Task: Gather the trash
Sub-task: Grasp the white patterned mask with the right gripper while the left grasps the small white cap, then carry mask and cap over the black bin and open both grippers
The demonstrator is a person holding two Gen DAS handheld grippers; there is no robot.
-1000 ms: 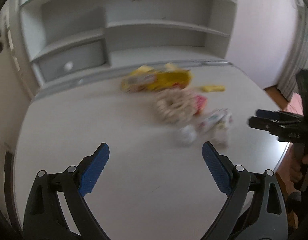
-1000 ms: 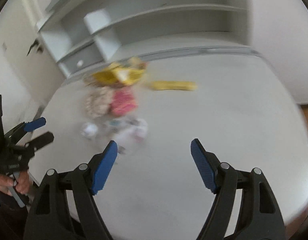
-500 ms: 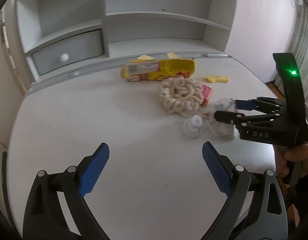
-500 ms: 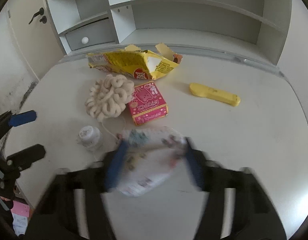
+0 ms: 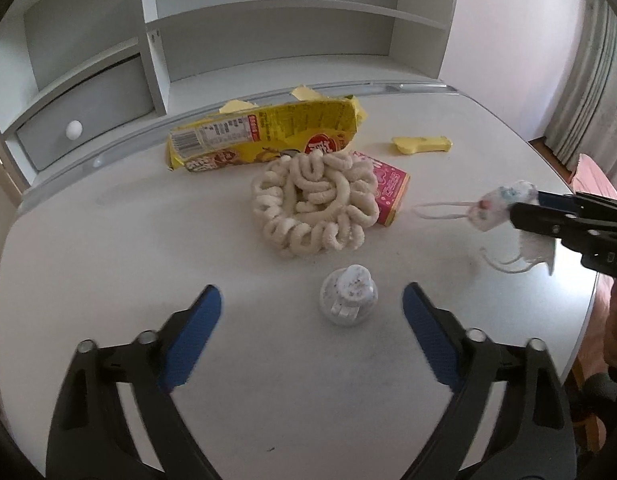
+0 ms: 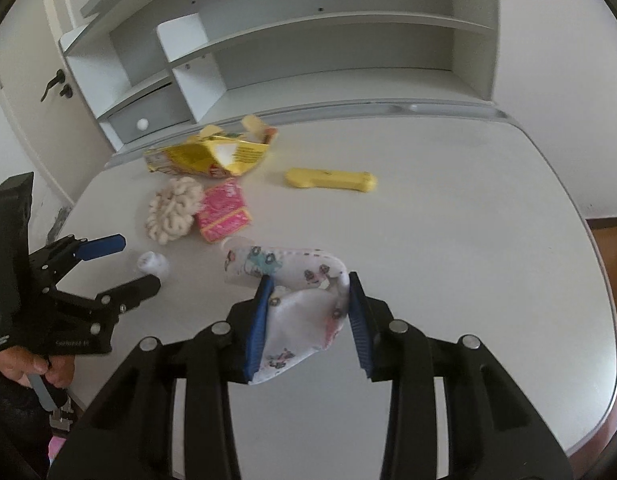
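Note:
A crumpled printed face mask (image 6: 296, 280) sits between the pads of my right gripper (image 6: 310, 304), whose jaws are closing and press on it. From the left wrist view the mask (image 5: 504, 204) hangs just above the table with its ear loops dangling. A small white bottle (image 5: 348, 300) lies on the white table (image 5: 108, 264) just ahead of my left gripper (image 5: 312, 320). Its jaws are closing, wide apart on either side of the bottle, and the pads do not touch it. The right wrist view shows the same bottle (image 6: 154, 264) beside the left gripper (image 6: 137, 263).
Behind the bottle lie a cream looped cord bundle (image 5: 314, 208), a pink box (image 5: 388, 196), a torn yellow snack bag (image 5: 264, 136) and a flat yellow piece (image 5: 422, 145). A grey shelf unit (image 5: 268, 40) stands at the back. The table's rounded edge (image 5: 588, 320) runs close on the right.
My right gripper has closed on the face mask and raised it off the table. My left gripper has moved forward and down to the small white bottle, its jaws slightly narrower.

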